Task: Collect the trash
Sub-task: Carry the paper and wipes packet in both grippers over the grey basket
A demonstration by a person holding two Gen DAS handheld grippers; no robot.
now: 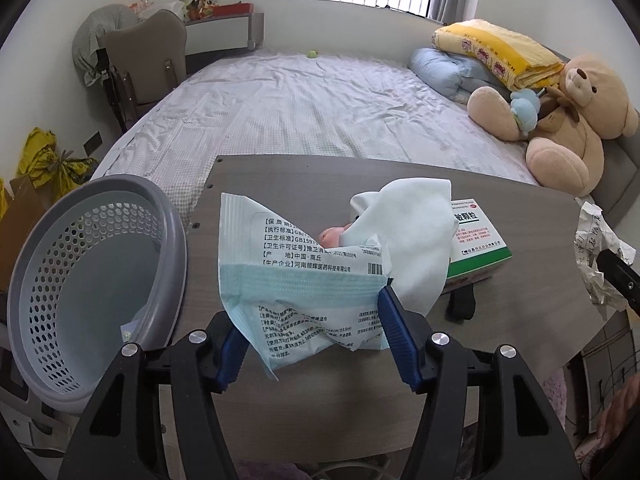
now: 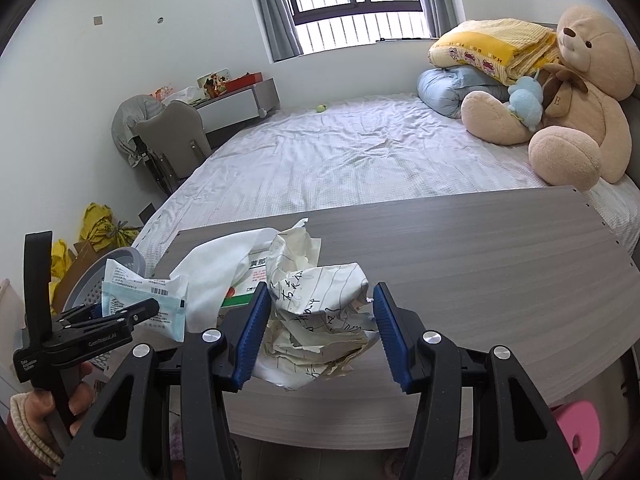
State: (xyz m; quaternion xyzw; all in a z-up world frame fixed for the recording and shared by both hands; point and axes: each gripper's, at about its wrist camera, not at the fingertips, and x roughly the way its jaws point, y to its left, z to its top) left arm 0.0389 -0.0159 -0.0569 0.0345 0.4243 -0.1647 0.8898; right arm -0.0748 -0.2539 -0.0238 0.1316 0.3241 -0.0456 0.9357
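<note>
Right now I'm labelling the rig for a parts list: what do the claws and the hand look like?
Both the left claw and the right claw are black with ribbed blue pads and silver bolts. The left claw carries white lettering. The left hand shows a cream ribbed cuff.

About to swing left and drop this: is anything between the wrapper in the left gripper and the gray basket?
Nothing visible. The wrapper sits between the left gripper's fingers, and the gray basket is open-topped just left of the table edge. The white tissue and medicine box lie on the other side.
</note>
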